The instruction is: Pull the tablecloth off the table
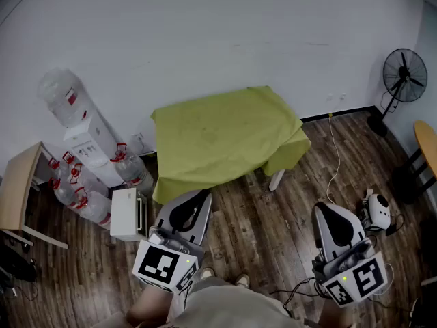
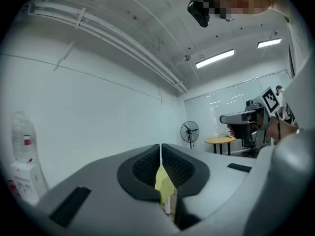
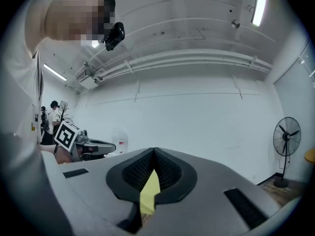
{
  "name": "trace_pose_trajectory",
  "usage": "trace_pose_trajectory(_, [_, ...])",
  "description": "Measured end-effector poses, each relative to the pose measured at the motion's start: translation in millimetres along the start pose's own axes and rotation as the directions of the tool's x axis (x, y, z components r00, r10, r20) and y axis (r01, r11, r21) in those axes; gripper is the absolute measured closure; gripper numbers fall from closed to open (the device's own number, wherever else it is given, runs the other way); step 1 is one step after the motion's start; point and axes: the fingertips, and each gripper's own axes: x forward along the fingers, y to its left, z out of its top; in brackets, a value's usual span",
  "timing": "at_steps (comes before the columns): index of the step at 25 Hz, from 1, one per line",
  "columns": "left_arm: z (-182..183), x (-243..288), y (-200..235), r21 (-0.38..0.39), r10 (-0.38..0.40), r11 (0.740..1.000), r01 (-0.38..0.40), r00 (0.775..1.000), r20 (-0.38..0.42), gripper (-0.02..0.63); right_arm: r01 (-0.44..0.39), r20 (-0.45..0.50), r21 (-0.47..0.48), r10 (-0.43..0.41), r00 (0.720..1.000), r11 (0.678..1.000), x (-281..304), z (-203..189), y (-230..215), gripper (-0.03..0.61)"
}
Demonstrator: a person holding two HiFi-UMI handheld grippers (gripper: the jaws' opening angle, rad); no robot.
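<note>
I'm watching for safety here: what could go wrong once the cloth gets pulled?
The left gripper and right gripper are shut and short of the tablecloth; pinching without opening first would likely miss its hem. The water bottles stand close beside it, so a sweeping cloth might catch them. The loose cable could snag a foot.

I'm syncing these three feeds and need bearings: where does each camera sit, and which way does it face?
Head view: on the person's head, steeply down at the green tablecloth; shows left gripper, right gripper, shoes.
Left gripper view: on the left gripper, level along its shut jaws toward the white wall; right gripper at right.
Right gripper view: on the right gripper, level along shut jaws; left gripper at left.
Shared: all three catch the tablecloth and the fan.
</note>
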Motion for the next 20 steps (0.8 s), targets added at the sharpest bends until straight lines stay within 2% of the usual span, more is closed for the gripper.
trace_pose_trajectory(2, [0.7,-0.7,-0.3,0.013,0.006,1.0,-0.006,1.0,-0.004,0.586,-0.006,-0.005,-0.001,0.006,1.0,1.0,-0.6,-0.9,0.8,0.549])
trace_pose_trajectory(6, [2.9,-0.2,-0.4,-0.011,-0.007,1.0,0.006,1.0,-0.005,0.584,-0.012,0.015,0.042,0.011,1.0,0.999,-0.2,0.9,-0.3,0.549])
trace_pose_trajectory(14, [3.7,-3.4,-4.5,0.022,0.001,1.0,0.0,1.0,-0.016,0.586,0.015,0.008,0.062,-0.015,1.0,0.998,-3.5,-5.8,-7.9,0.549])
trace_pose_trajectory(18, [16.2,-6.8,-5.4,-0.025,0.005,1.0,-0.004,0.998,0.062,0.584,-0.009,0.002,0.061,0.009,1.0,0.998,-4.2,-8.2,-5.9,0.549])
trace_pose_trajectory(20, [18.9,-8.0,-6.0,-0.025,0.023,0.999,-0.021,0.996,0.085,0.584,0.021,0.05,0.075,-0.025,0.998,0.997,-8.2,-3.6,-11.4,0.548])
